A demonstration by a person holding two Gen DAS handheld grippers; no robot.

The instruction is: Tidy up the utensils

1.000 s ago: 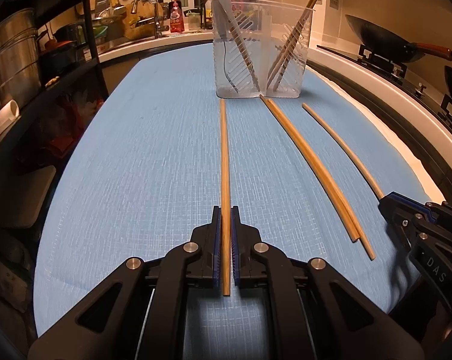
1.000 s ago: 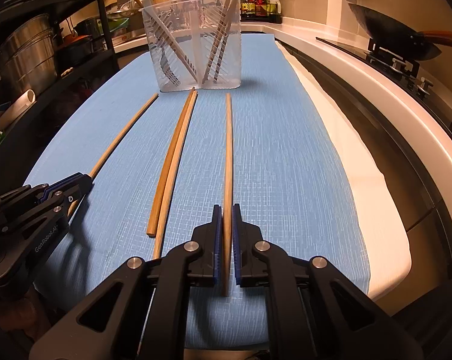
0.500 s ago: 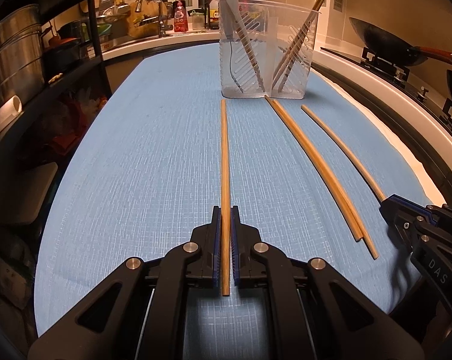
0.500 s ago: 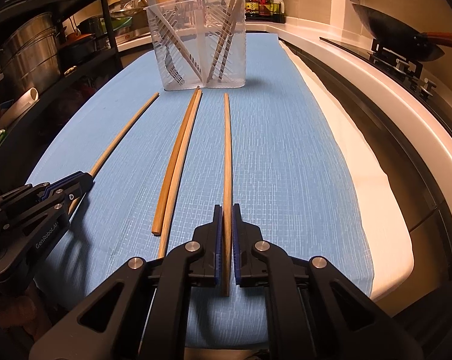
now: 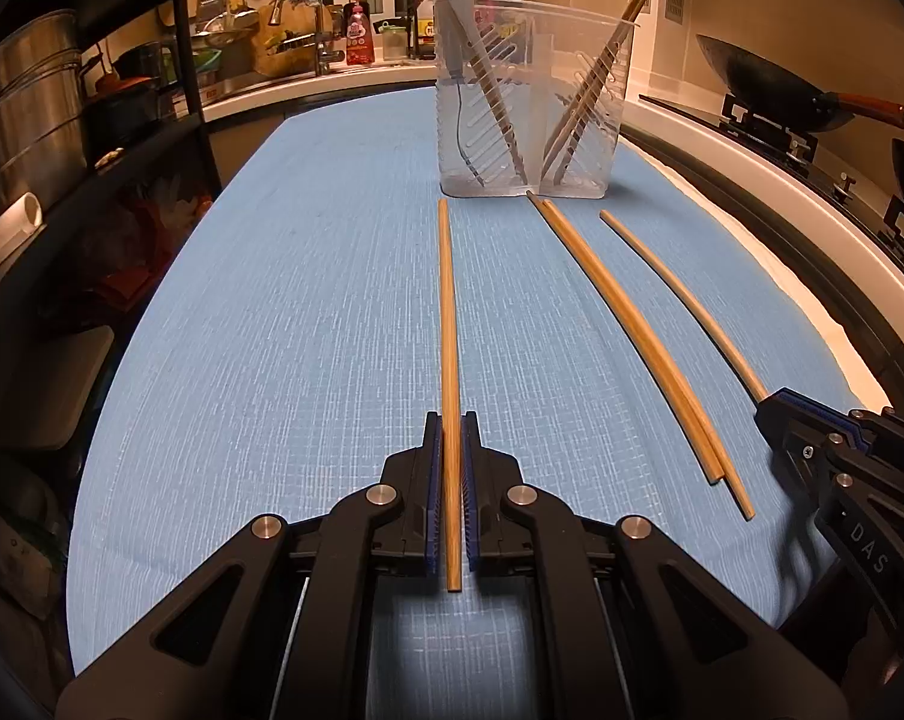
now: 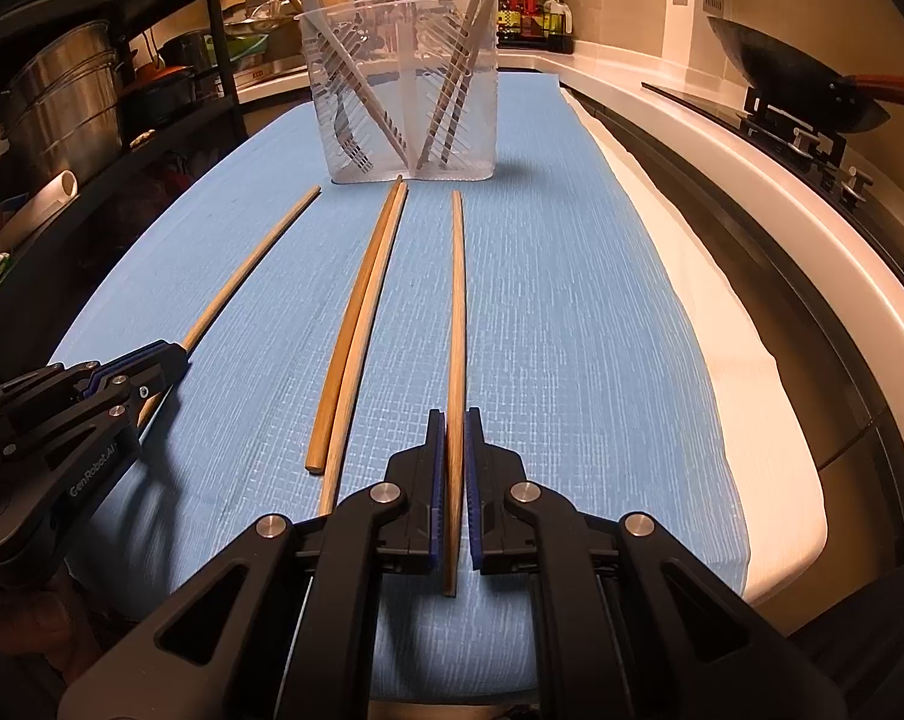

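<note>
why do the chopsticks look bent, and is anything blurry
Left wrist view: fisheye bows the loose chopstick pair; warm dim light, edges dark. Right wrist view: same bowing on the pair; the left gripper sits soft at the frame edge beside a smeared shadow.
</note>
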